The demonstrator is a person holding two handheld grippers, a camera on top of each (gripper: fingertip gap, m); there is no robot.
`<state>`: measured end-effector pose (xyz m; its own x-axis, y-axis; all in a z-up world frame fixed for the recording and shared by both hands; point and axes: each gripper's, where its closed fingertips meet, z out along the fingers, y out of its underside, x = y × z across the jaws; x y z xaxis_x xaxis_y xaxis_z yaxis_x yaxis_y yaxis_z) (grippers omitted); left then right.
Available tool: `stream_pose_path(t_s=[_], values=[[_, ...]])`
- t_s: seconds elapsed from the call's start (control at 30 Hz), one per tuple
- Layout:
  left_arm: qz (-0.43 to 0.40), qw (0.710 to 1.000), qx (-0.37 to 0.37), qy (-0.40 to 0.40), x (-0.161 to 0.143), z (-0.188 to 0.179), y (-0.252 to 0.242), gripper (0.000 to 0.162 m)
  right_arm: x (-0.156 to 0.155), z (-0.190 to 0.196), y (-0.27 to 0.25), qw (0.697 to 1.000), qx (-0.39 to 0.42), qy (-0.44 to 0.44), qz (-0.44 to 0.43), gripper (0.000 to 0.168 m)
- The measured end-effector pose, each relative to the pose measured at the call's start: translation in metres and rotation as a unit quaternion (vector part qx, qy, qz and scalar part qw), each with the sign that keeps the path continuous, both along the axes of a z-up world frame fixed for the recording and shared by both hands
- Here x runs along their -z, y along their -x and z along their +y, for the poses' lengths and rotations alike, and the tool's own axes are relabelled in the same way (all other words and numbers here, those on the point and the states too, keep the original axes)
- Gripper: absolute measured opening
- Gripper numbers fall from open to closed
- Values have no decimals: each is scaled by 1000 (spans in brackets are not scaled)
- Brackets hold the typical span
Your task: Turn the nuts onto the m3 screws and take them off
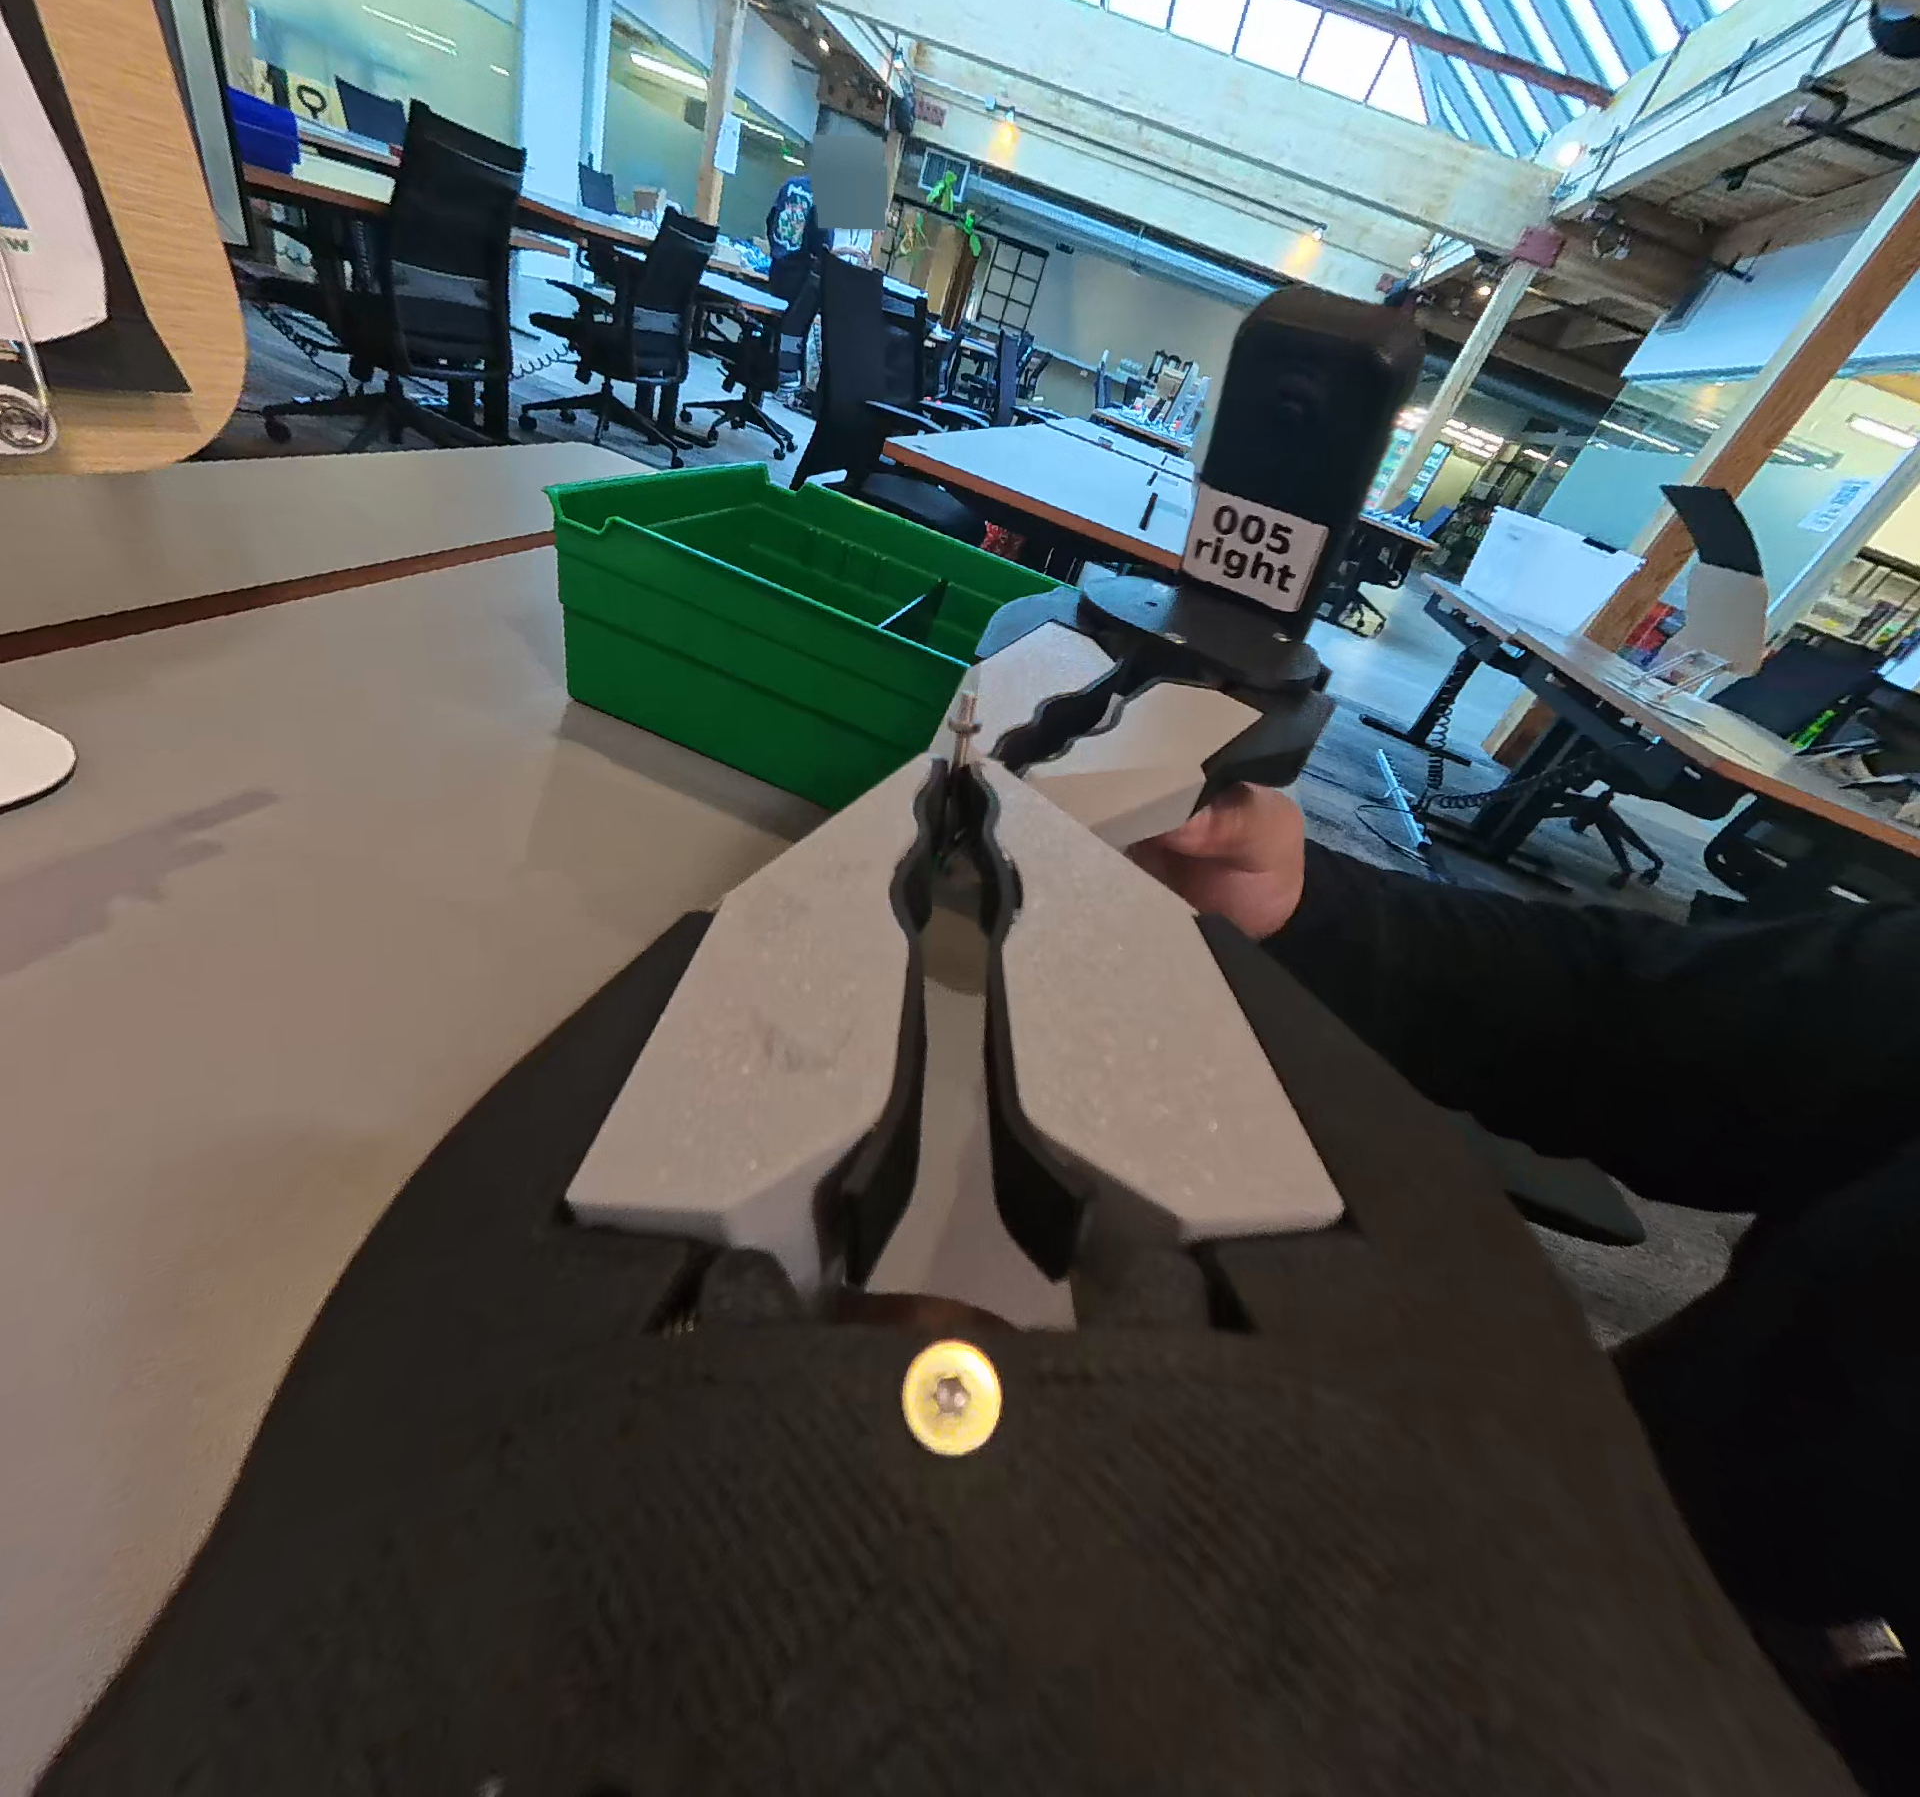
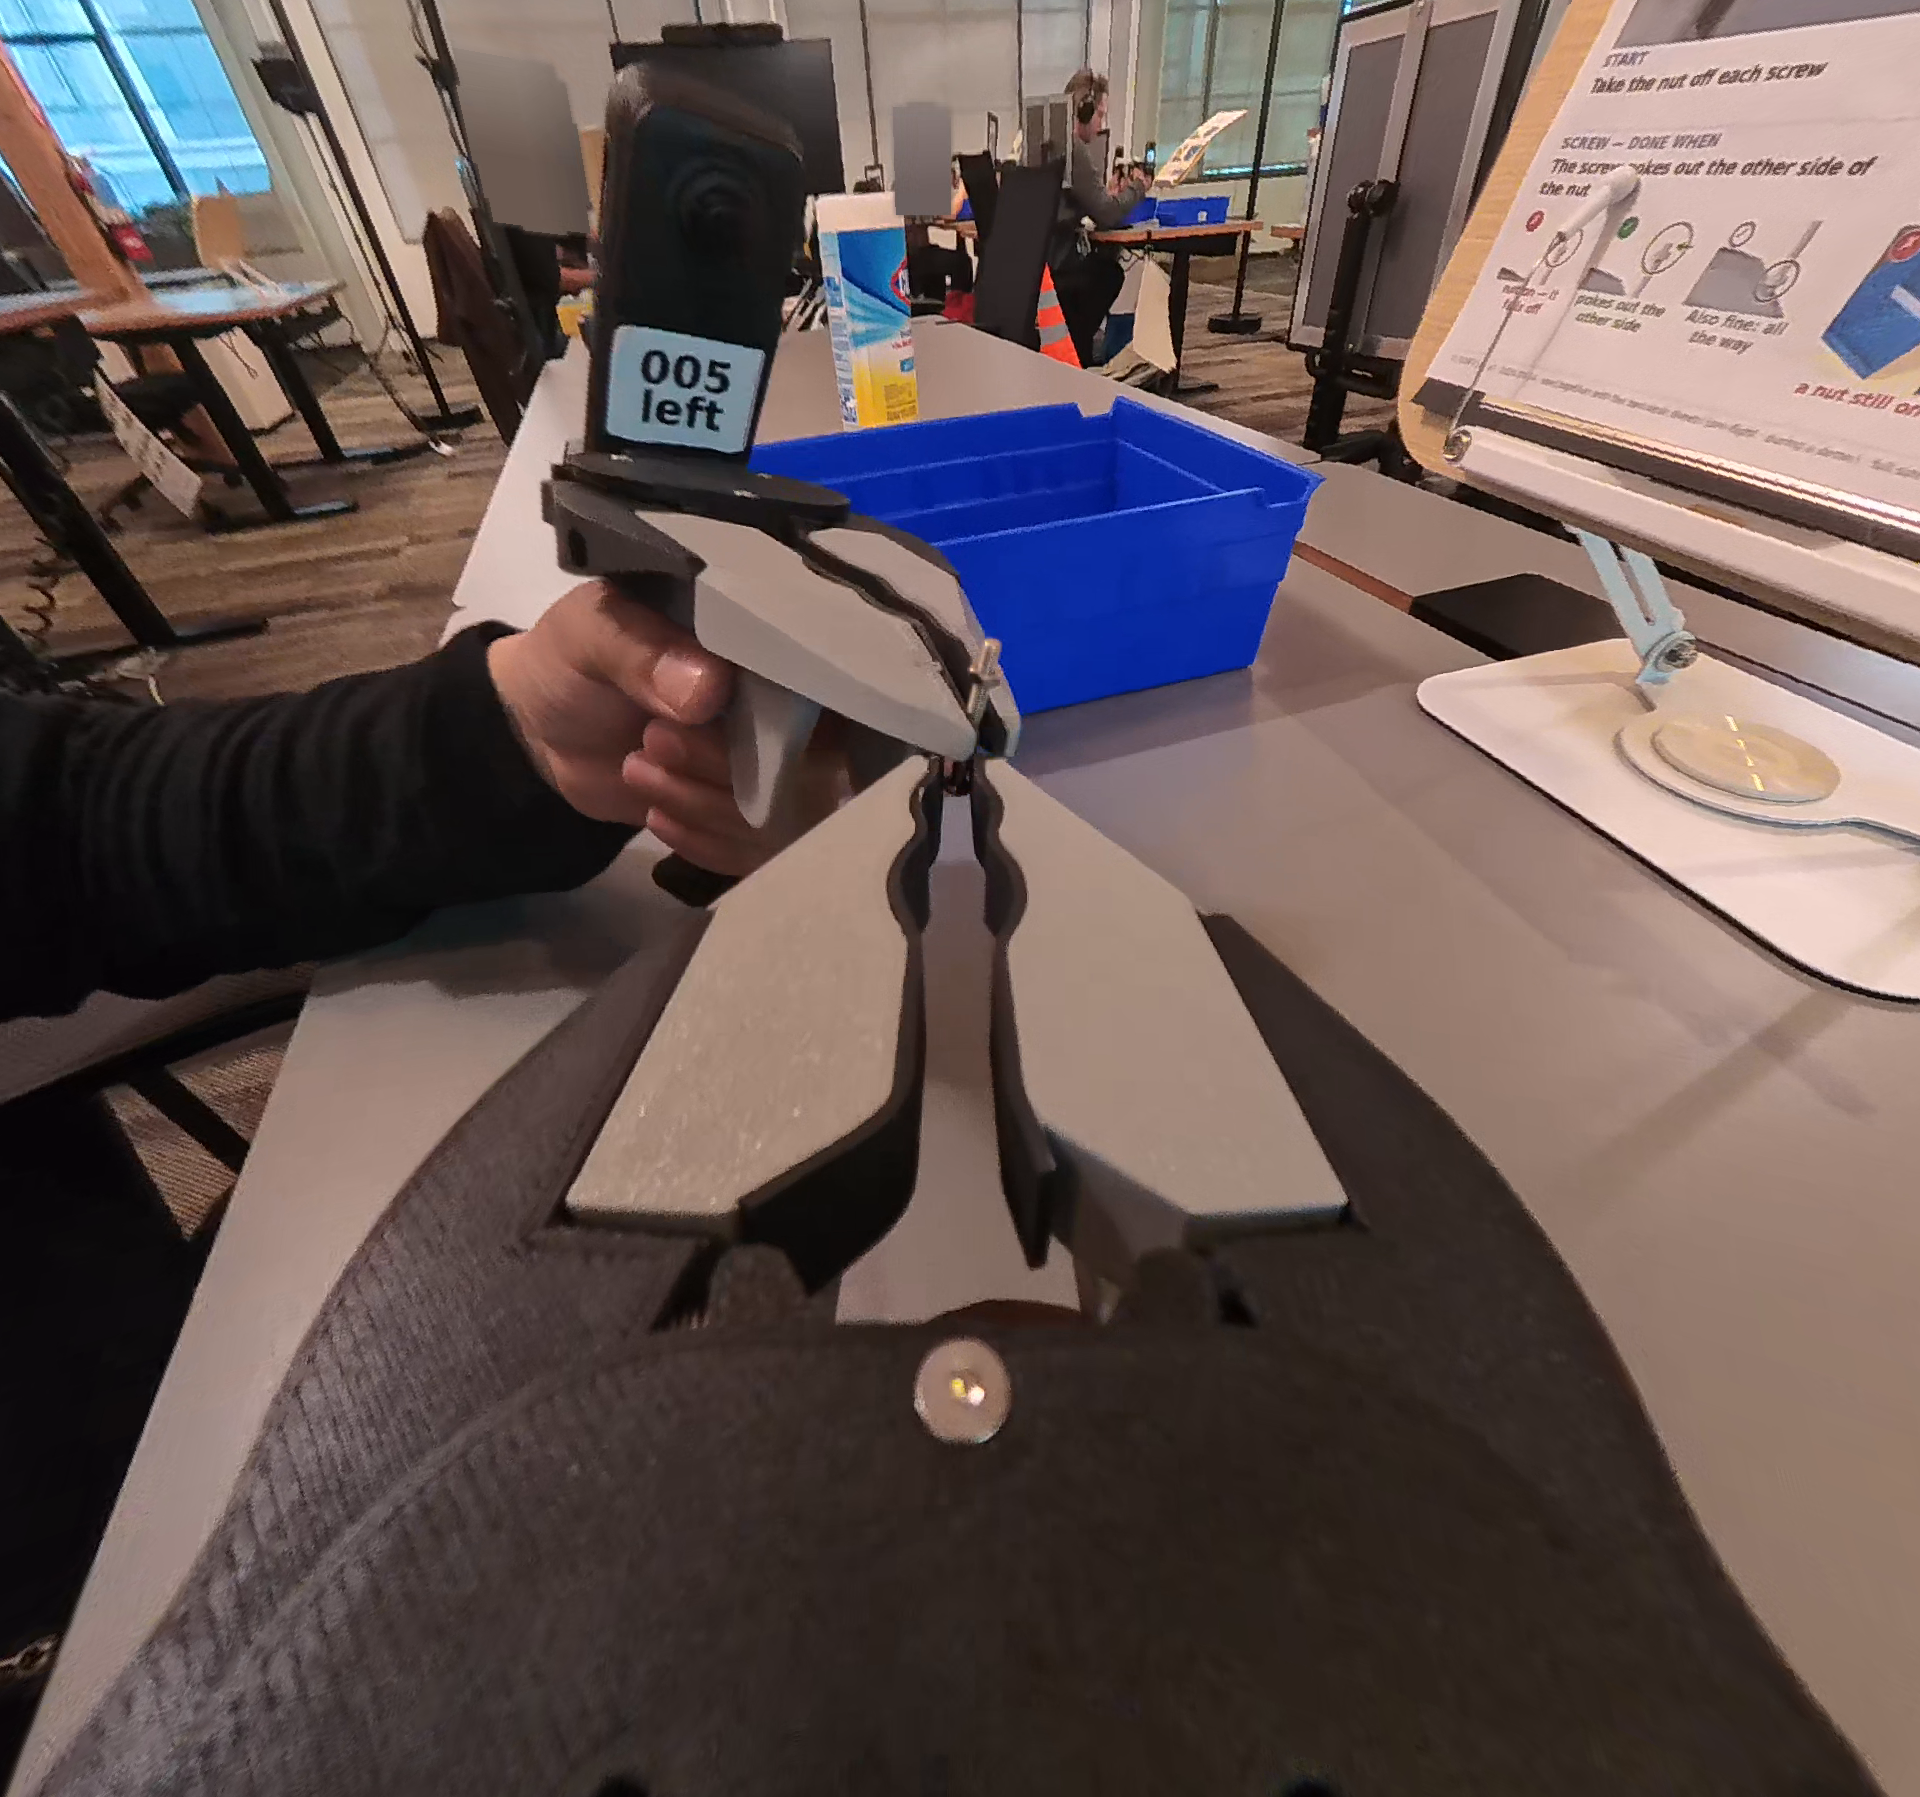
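I have the left tool [image 1: 956, 791] clamped on the m3 screw [image 1: 965, 727], its shaft sticking up past the fingertips with the nut [image 1: 963, 726] sitting partway along it, all held in the air above the surface [image 1: 312, 916]. In the right wrist view the same screw [image 2: 981, 675] shows at the tip of the left tool. My right tool [image 2: 954, 779] has its fingers drawn almost together just under that tip; I cannot tell whether they pinch anything, since only a dark sliver shows between them. As I judge it, the risk is the small contact: if I twist off-axis, the screw could pivot in the left grip or the nut could cross-thread. If the nut slips free here it would likely drop and roll off, missing both the green bin [image 1: 769, 625] and the blue bin [image 2: 1091, 552].
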<state>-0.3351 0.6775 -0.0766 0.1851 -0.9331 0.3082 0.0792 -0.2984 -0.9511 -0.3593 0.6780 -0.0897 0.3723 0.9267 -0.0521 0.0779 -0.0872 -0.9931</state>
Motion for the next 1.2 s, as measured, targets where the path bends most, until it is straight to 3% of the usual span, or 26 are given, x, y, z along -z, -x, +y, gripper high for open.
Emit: stream_pose_path(t_s=[0.17, 0.3, 0.4, 0.8, 0.97, 1.2], values=[[-6, 1000, 5, 9, 1, 0, 0, 1, 2, 0, 0, 1000, 2, -7, -8, 1], [14, 999, -19, -29, 1, 4, 3, 0, 1, 1, 0, 1000, -1, -1, 0, 2], [11, 999, -34, -40, -3, 7, 6, 0, 2, 7, -6, 1000, 14, 4, -1, 10], [53, 997, -25, -49, 10, 1, -4, 0, -19, 5, -14, 996, -10, 39, 86, 19], [62, 997, -18, -46, 15, -2, -8, 0, -11, 3, -9, 994, -27, 66, 80, 2], [50, 998, -11, -20, 17, -1, -8, 2, -10, 5, -10, 997, -10, 53, 63, 2]])
